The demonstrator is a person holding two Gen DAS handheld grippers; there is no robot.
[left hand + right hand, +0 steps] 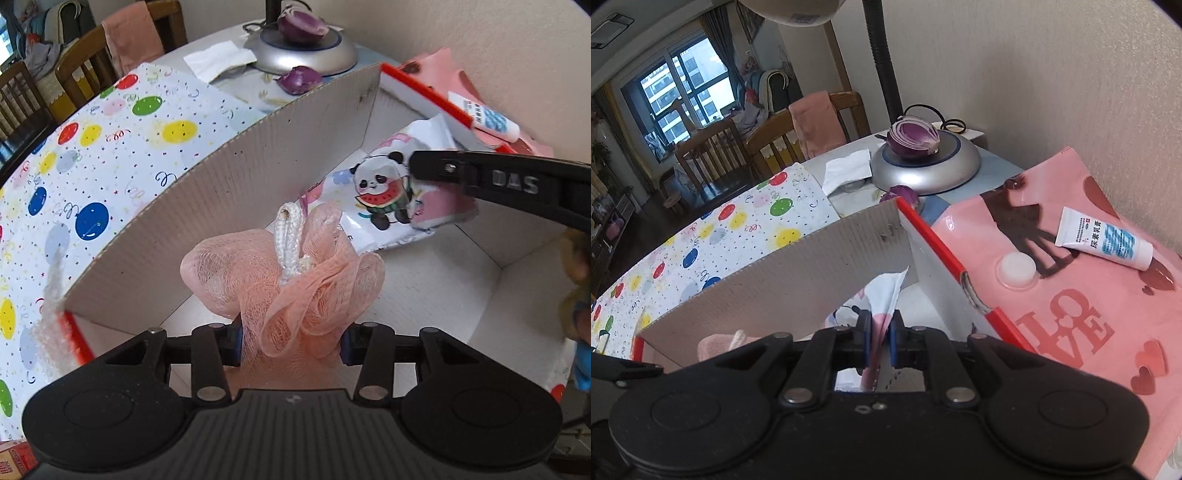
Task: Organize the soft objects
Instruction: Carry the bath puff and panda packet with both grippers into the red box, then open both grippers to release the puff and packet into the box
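Observation:
My left gripper (291, 343) is shut on a peach mesh bath pouf (295, 280) with a white rope loop, held inside an open cardboard box (229, 206). My right gripper (880, 345) is shut on a white soft pack with a panda print (388, 195), held over the box's far right part; the pack's edge shows between the blue pads (882, 306). The right gripper's black finger (498, 177) reaches in from the right in the left wrist view. The pouf shows low left in the right wrist view (720, 341).
A balloon-print sheet (92, 155) lies left of the box. A pink "LOVE" bag (1071, 295) with a white tube (1104, 243) lies right of it. Behind stand a silver lamp base (923, 166) with a halved red onion (914, 138), a tissue (846, 170) and wooden chairs.

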